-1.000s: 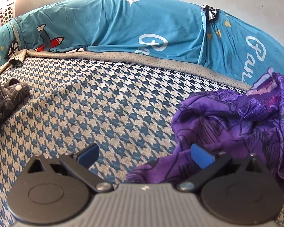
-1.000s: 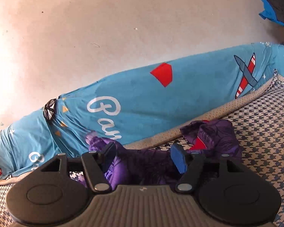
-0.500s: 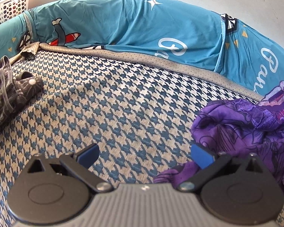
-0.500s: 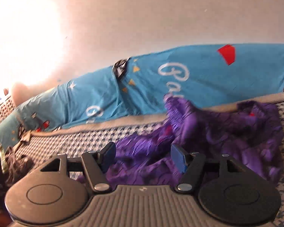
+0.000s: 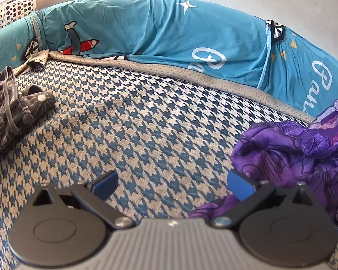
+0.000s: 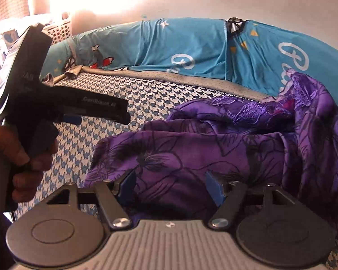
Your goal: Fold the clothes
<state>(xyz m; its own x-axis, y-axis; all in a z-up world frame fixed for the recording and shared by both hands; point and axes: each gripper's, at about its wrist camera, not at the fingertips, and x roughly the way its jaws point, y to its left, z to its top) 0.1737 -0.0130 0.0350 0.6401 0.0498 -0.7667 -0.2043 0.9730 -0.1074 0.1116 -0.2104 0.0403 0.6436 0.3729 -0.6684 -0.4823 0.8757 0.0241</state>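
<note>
Your right gripper (image 6: 171, 185), jaws just widened and unclenched, sits over the crumpled purple garment (image 6: 214, 139) to seize an edge, while your left gripper (image 5: 172, 185) waits released nearby.

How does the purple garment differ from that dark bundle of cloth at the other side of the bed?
The purple garment is bright violet with thin dark line drawings; the dark bundle is brownish grey with pale markings. The purple garment shows more cloth, heaped loosely at the right beside the teal pillow, while the dark bundle is partly cut off at the left edge. Both lie crumpled and unfolded on the houndstooth cover.
</note>
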